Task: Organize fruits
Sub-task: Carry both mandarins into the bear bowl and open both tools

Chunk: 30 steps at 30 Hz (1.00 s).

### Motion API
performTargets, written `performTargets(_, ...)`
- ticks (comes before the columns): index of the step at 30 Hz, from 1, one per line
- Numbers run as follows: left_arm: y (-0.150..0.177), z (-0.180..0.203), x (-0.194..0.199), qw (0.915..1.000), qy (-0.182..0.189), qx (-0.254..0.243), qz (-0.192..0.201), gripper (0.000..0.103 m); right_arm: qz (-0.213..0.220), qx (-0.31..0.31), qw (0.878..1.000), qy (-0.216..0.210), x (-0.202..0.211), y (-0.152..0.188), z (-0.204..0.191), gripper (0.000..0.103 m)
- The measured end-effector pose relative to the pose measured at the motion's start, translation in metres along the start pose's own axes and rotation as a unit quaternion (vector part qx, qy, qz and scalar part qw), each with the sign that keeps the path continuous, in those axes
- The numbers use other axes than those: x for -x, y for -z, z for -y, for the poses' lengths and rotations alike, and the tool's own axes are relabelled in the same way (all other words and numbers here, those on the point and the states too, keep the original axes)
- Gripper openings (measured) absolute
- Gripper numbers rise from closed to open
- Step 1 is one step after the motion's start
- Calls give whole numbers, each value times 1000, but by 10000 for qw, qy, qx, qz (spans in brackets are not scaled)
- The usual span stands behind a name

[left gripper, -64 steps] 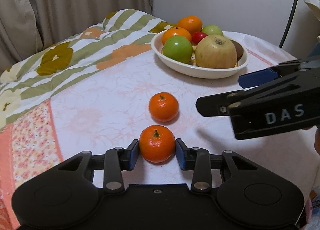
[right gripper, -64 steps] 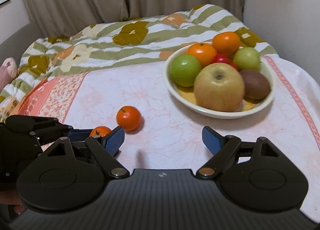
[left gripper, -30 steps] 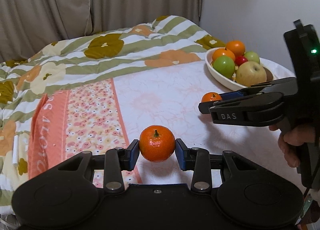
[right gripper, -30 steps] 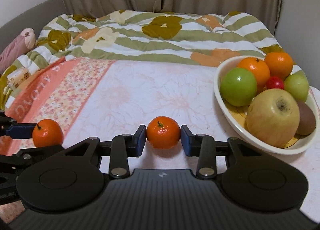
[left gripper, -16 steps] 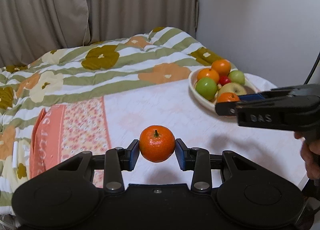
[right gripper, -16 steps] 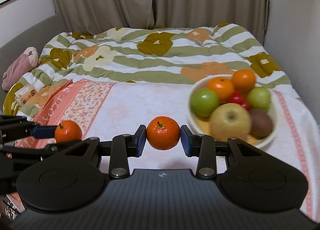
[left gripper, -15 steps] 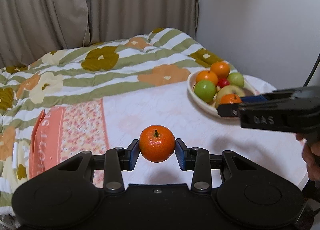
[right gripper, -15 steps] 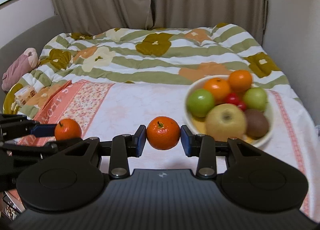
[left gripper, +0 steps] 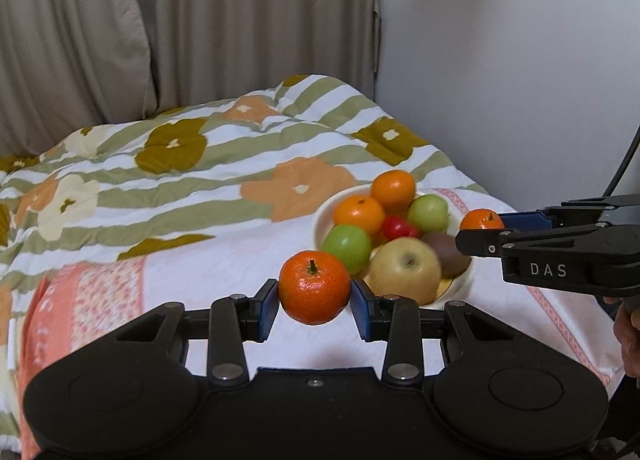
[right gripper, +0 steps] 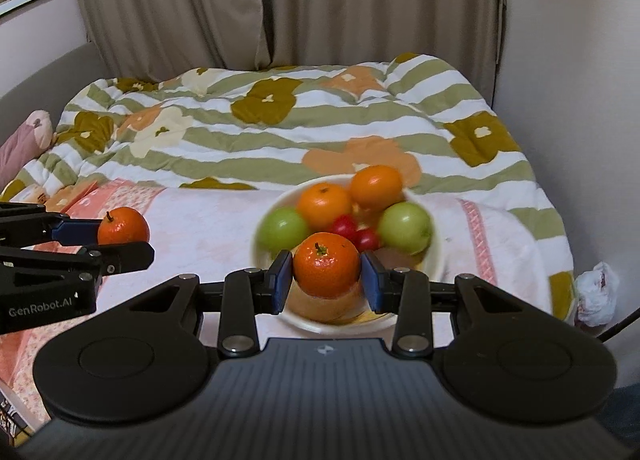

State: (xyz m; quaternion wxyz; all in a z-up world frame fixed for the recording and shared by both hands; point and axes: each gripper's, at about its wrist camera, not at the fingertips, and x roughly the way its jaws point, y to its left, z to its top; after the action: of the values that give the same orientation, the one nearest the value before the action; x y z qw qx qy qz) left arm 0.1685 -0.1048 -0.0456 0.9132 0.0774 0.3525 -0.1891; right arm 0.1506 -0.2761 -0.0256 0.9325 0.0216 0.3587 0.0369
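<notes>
- Bedroom setting: beige curtains [right gripper: 280, 0] behind, striped flowered quilt [right gripper: 280, 128] over bed, pink-patterned cloth [left gripper: 224, 260] at near end.
- White bowl [right gripper: 436, 256] set on the cloth, holding two oranges, two green apples, red fruits, a yellow apple [left gripper: 404, 266] and a brown kiwi [left gripper: 444, 256]; contents blurred.
- Left gripper [left gripper: 314, 302]: narrowed onto a tangerine [left gripper: 314, 287], blue pads touching both its sides, fruit raised off the cloth, just short of the bowl.
- Right gripper [right gripper: 326, 280]: clamped on a second tangerine [right gripper: 326, 263], held above the bowl's near part, over the yellow apple.
- Crumpled white bag [right gripper: 596, 294] at right edge of bed.
</notes>
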Motion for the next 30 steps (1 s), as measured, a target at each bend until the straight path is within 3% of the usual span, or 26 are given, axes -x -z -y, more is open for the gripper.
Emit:
performTargets(14, -43, 47, -87, 9994, 80, -265, -192, 42, -183, -89, 9998, -89, -45, -16, 73, 52)
performTargets(26, -53, 58, -133, 9978, -76, -470, -464, 43, -341, -73, 9990, -278, -75, -18, 86, 52)
performTargets(27, -53, 57, -133, 9978, -95, -459, -461, 46, -341, -73, 9990, -285, -76, -19, 87, 52)
performTargets(30, -55, 56, -127, 9984, -154, -435, -341, 72, -334, -52, 9992, -232, -76, -21, 87, 52)
